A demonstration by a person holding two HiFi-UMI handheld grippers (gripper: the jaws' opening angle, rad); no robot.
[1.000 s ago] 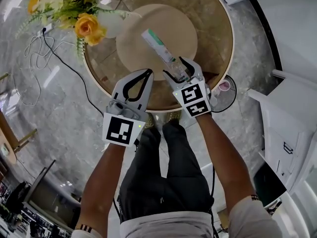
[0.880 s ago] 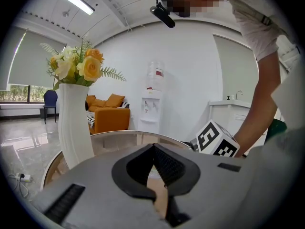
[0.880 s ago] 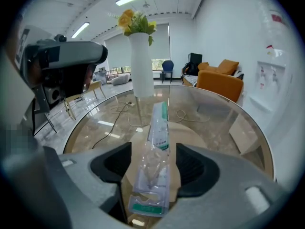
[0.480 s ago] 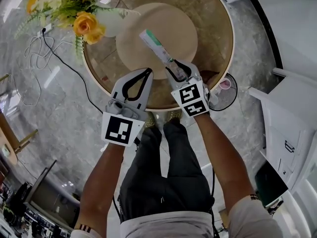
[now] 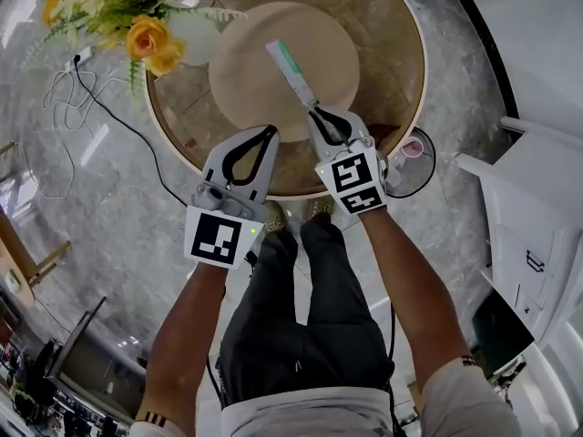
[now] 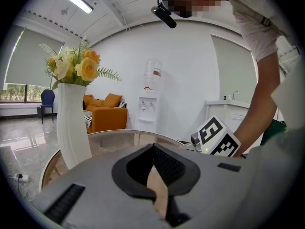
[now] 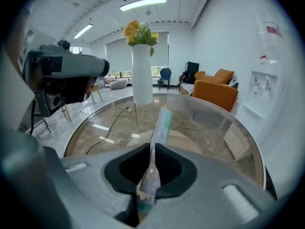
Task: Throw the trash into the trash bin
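At the far left a vase of flowers (image 5: 150, 39) stood on the round glass table (image 5: 387, 44), well away from the work. The left gripper (image 5: 271, 133) hovered at the near table edge with its jaws pressed together and nothing between them, so it had no part in the step. Just to its right, the wrapper (image 5: 291, 66) reached out over the glass as a long, flat strip, with its near end caught in the right gripper (image 5: 315, 113). That gripper's jaws were closing and already pinched the strip between the pads. The step in hand looked like the pick-up, nearly finished. Farther right, beside the table's edge and lower down, sat the trash bin (image 5: 434, 164). The next move likely called for lifting the wrapper clear of the glass, swinging it right over the bin's rim and only then letting go.
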